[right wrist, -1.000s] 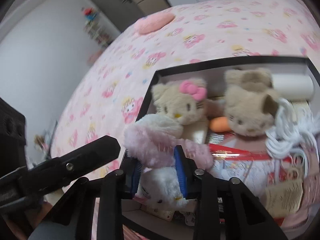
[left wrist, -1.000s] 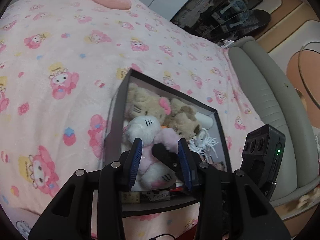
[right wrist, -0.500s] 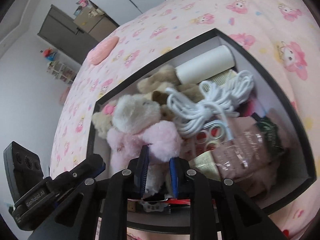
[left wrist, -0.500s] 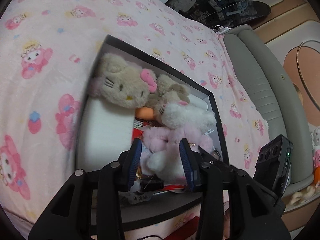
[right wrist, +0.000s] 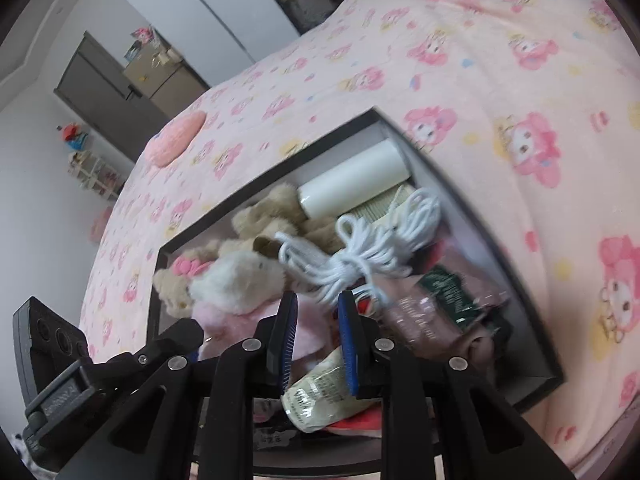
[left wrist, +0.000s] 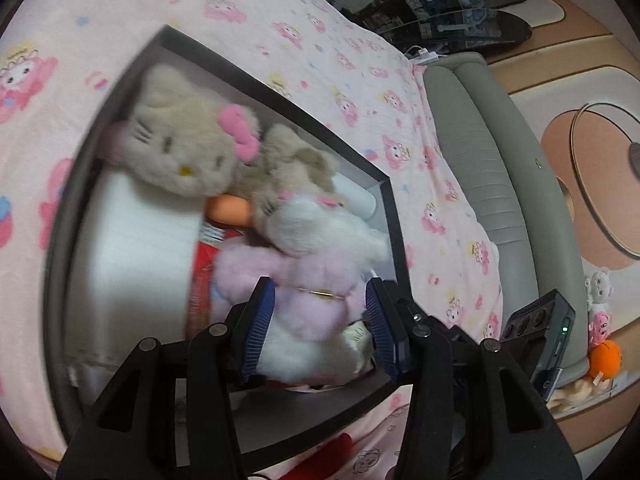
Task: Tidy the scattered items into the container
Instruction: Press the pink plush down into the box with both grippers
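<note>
The left gripper [left wrist: 320, 316], jaws just opening, straddles the pink-and-white plush [left wrist: 304, 292] lying inside the black box [left wrist: 280, 92]. The right gripper [right wrist: 318, 344] is closed, empty, above the box's near end. Packet labels there are unreadable.

1. The left gripper [left wrist: 320, 320] points steeply down, its blue pads [left wrist: 260, 324] set apart; the jaws have just been opening, soft plush between them.
2. The right gripper [right wrist: 316, 340] tilts down toward 12 o'clock, jaws drawn close together.
3. The left gripper shows at 8 o'clock in the right wrist view.
</note>
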### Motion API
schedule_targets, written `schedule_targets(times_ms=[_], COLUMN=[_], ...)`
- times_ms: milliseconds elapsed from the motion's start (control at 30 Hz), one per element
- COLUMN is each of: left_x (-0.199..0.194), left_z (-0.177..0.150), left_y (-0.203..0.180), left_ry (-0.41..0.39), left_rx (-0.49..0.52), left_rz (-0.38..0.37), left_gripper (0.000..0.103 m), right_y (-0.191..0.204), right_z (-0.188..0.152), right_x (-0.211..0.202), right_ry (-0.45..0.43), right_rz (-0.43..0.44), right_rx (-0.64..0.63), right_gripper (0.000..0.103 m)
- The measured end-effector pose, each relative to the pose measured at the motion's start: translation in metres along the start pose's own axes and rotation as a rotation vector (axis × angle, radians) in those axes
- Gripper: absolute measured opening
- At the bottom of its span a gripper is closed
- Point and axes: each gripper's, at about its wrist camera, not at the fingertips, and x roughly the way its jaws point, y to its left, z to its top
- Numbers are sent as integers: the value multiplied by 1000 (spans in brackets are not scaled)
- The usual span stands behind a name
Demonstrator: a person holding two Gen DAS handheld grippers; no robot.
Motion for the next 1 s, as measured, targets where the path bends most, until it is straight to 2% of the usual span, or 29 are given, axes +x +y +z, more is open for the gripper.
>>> schedule_targets(times_ms=[100,167,233,267,300,367,567,733,800,900,1000], left_x=[8,15,21,23,24,22,-8,-30,-26,-17,-30], left_z=[-2,-3,-3,-4,-4,-5,-11,-9,-6,-6,-11], left_y=[-9,-12,-15,-15,-17,-19,-26,-35,-28,-10,-6], left_ry=[9,19,23,28,28,24,-29,-78,-44,9,-47], left_rx=[22,36,46,56,66,80,102,156,146,118,115], left_rz=[21,59,102,118,139,151,167,275,297,308,263], left_gripper=[50,50,43,37,33,33,32,33,33,33,33], right_y=[-3,-2,-4,-6,-7,-4,6,32,36,36,34], right_z=[7,9,9,7,5,4,1,-8,-14,-20,-20], right_x=[-3,6,22,30,33,32,23,19,26,37,26], right_ry=[-23,3,79,112,119,107,114,135,158,179,102], right_rz=[-7,-19,26,75,86,72,168,199,179,103,102], right_rx=[-3,-24,-28,-13,-7,-25,-25,-82,-91,-91,-107], right_gripper=[18,18,18,17,18,18,18,18,18,18,18])
